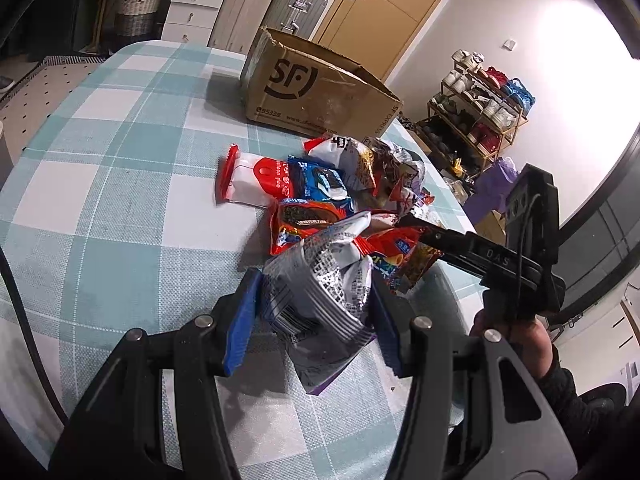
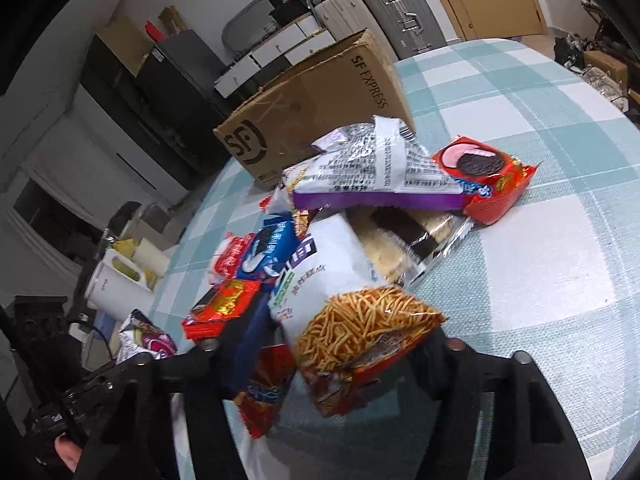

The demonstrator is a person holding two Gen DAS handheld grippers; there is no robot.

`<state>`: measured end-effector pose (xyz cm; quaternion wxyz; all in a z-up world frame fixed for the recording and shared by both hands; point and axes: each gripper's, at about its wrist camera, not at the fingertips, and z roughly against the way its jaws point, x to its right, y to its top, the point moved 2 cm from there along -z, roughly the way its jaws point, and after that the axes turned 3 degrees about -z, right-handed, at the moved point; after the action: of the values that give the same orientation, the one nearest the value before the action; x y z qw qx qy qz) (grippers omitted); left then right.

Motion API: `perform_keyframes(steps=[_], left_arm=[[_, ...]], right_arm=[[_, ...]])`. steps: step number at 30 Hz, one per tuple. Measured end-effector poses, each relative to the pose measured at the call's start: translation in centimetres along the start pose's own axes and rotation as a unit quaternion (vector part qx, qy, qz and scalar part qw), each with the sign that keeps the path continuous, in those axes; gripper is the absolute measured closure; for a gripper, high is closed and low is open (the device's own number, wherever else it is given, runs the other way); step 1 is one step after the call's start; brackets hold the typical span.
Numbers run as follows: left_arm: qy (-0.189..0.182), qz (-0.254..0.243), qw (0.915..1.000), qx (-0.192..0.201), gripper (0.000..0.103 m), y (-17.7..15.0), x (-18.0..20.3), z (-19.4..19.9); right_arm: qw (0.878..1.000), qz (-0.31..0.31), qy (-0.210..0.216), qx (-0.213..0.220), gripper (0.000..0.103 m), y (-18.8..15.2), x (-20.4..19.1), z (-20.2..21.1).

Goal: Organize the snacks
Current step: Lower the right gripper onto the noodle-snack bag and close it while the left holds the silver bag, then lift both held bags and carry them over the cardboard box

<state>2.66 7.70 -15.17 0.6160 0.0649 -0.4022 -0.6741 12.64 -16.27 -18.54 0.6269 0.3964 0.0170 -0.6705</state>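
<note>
Left tongs point(image 1: 316, 312) gripping silver packet point(image 1: 320, 280), snack pile point(image 2: 320, 240) overlapping, labels blurred

1. A cardboard box point(image 1: 320, 88) stands on the counter point(image 1: 120, 160), behind a heap of snack packets point(image 1: 340, 200)
2. In the left wrist view, a crinkled packet point(image 1: 320, 288) sits between the fingers of the left tool point(image 1: 316, 320), at the near end of the heap
3. The right tool point(image 1: 412, 224) reaches into the heap from the right
4. In the right wrist view, a noodle packet point(image 2: 360, 332) lies nearest, with a biscuit packet point(image 2: 484, 176) at the far right beside the box
5. Suitcases point(image 1: 280, 4) stand behind the counter
</note>
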Motion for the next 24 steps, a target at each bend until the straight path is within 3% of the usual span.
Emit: perform_keyframes(steps=[3,24], left_arm=[[0.001,-0.001,1.0000,0.001,0.053,0.1,0.0,0.1],[-0.006,-0.015,0.9997,0.016,0.053,2.2,1.6,1.6]], right_arm=[[1.000,0.000,0.005,0.008,0.056,-0.2,0.1,0.5],[0.997,0.029,0.032,0.058,0.058,-0.4,-1.9,6.1]])
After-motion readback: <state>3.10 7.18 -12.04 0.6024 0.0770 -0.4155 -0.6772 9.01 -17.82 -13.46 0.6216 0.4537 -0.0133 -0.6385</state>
